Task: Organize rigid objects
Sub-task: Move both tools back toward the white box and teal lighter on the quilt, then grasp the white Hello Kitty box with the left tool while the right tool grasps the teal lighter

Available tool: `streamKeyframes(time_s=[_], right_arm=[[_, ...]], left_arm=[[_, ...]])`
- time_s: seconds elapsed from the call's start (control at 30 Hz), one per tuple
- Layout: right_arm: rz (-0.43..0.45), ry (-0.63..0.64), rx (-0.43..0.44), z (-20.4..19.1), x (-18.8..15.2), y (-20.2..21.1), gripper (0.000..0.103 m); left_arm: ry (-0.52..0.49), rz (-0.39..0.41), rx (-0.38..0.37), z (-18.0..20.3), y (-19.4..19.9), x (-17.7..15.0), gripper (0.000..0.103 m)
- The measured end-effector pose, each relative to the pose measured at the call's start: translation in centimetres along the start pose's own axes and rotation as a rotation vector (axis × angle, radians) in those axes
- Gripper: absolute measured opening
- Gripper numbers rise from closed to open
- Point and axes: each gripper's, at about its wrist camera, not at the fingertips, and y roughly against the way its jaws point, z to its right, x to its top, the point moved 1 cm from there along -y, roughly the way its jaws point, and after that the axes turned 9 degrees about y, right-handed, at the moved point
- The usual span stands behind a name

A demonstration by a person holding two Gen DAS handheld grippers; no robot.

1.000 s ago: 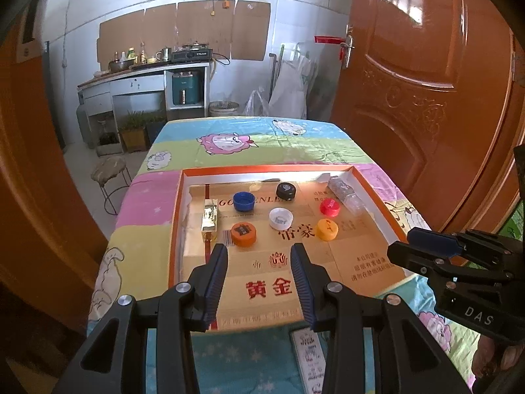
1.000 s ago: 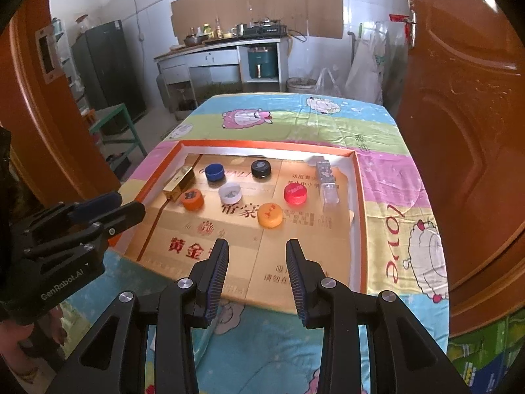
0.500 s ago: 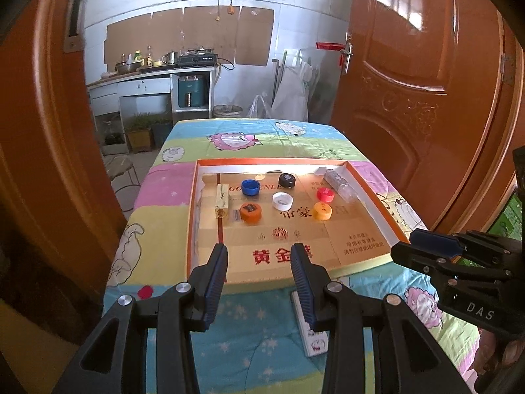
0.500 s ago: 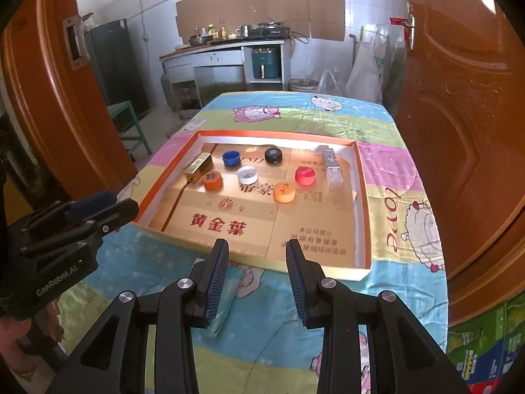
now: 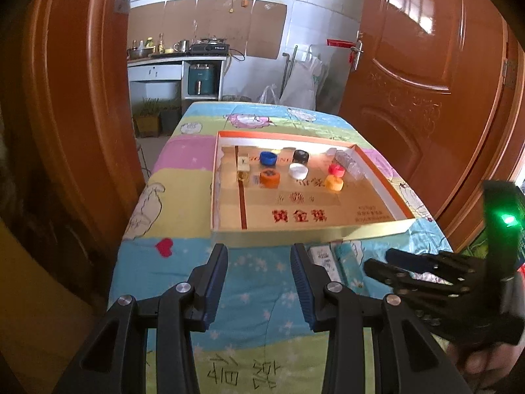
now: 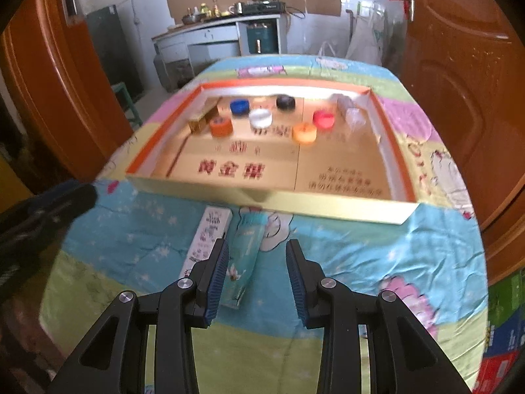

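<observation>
A shallow tray (image 5: 295,234) with an orange rim and a gold floor lies on the cartoon-print cloth. Inside are blue (image 5: 268,158), black (image 5: 301,156), white (image 5: 298,171), red (image 5: 336,169) and two orange caps (image 5: 269,178), a small gold box (image 5: 242,164) and a clear plastic piece (image 5: 349,164). In front of the tray (image 6: 295,203) lie a slim white box (image 6: 208,236) and a teal tube (image 6: 249,236). My right gripper (image 6: 256,249) hovers open above the tube. My left gripper (image 5: 261,256) is open over bare cloth, left of the white box (image 5: 323,257).
Brown wooden doors (image 5: 426,98) stand close on both sides of the table. A kitchen counter (image 5: 174,59) lines the far wall. A green stool (image 6: 126,98) stands left of the table, and coloured cartons (image 6: 505,328) sit on the floor at the right.
Both grippers have drawn back from over the tray to the near end of the table. The white box and teal tube have come into view, and the right gripper has sunk toward them.
</observation>
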Motion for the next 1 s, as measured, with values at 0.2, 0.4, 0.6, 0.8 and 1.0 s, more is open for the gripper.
streamKeyframes(time_s=[0.2, 0.4, 0.6, 0.8, 1.0], right_arm=[[-0.022, -0.013, -0.04, -0.8, -0.4, -2.2, 0.037], [-0.042, 0.006, -0.062, -1.7, -0.2, -3.3, 0.036], [-0.038, 0.015, -0.092, -1.5, -0.6, -2.9, 0.023], [0.005, -0.022, -0.121, 0.8, -1.3, -0.5, 0.023], [0.029, -0.056, -0.123, 2.8, -2.1, 1.0, 0.023]], left_arm=[[0.009, -0.011, -0.011, -0.8, 0.2, -0.7, 0.04], [0.012, -0.025, -0.023, -0.9, -0.3, -1.1, 0.04], [0.013, -0.06, -0.054, 0.4, -2.0, -1.4, 0.04], [-0.032, -0.099, -0.074, 3.8, -4.7, -2.1, 0.04], [-0.058, -0.127, -0.013, 6.0, -7.5, -3.2, 0.04]])
